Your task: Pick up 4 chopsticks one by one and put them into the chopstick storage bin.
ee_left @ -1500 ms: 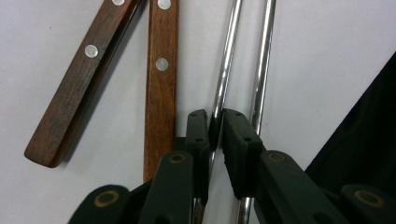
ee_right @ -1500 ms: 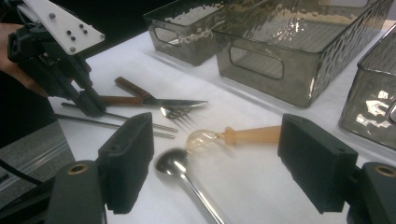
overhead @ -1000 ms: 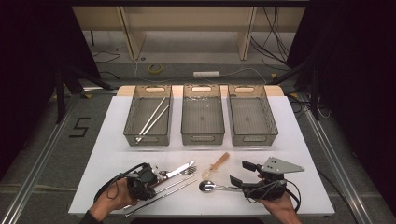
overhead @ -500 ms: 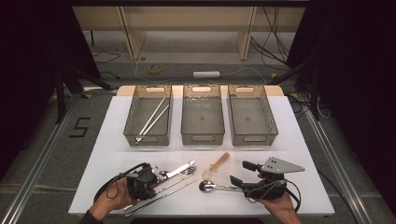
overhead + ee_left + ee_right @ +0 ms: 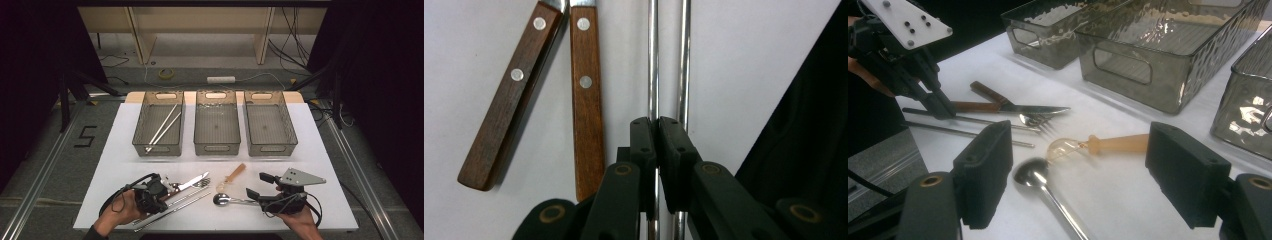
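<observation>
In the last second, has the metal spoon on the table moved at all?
No. In the high view the metal spoon lies in the same spot on the table, just below the wooden spoon and in front of the middle bin.

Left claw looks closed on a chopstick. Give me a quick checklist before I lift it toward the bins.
1. Left claw shut on one metal chopstick: ok.
2. Second chopstick outside the grip, lying right beside the held one: ok, but it may get dragged.
3. Wooden-handled knife and its neighbour clear of the jaws: ok.
4. Left bin already holding two chopsticks, with room: ok.
5. Right claw open, off to the side above the metal spoon: ok.
6. Grip near the chopstick's balance point: cannot tell.
</observation>
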